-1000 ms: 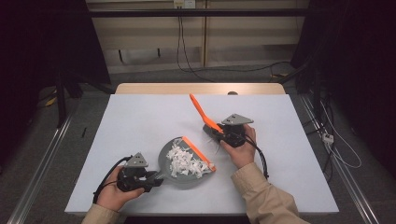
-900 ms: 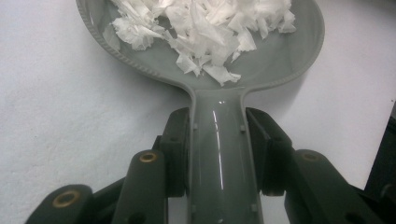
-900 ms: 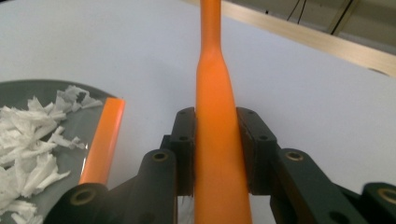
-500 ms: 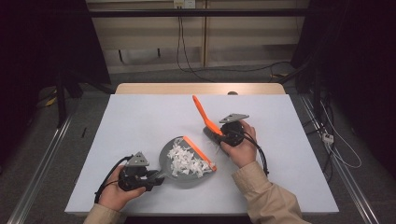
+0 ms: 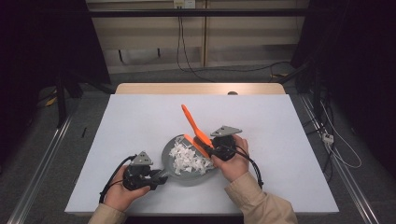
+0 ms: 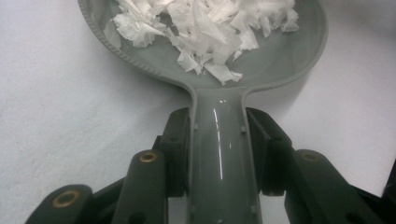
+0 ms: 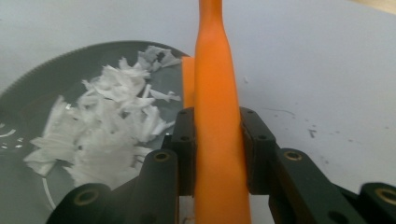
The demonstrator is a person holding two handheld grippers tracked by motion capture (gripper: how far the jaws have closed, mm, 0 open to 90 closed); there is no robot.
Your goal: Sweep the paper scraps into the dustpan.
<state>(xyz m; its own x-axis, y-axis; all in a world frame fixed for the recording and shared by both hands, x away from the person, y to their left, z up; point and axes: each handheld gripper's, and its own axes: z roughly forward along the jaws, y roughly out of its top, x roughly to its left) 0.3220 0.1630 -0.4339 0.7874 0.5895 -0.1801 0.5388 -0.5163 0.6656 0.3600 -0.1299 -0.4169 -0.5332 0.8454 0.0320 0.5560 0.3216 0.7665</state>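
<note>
A grey dustpan [image 5: 169,150] lies near the table's front, holding a heap of white paper scraps [image 5: 189,158]. My left gripper [image 5: 152,176] is shut on its handle; in the left gripper view the jaws clamp the handle [image 6: 219,186] on both sides, below the scraps [image 6: 205,28]. My right gripper [image 5: 212,145] is shut on an orange brush [image 5: 190,122], whose handle points up and away while its head rests at the pan's right rim. In the right gripper view the brush [image 7: 215,84] runs between the jaws, beside the pan [image 7: 32,93] and the scraps [image 7: 107,126].
The white table top [image 5: 280,126] stretches wide behind and to both sides of the pan. Its wooden far edge [image 5: 201,88] borders a floor with cables. Metal rails run along the left and right of the table.
My right gripper has shifted a little left and nearer with the brush, bringing its head to the pan's rim. The left gripper and the dustpan have stayed put.
</note>
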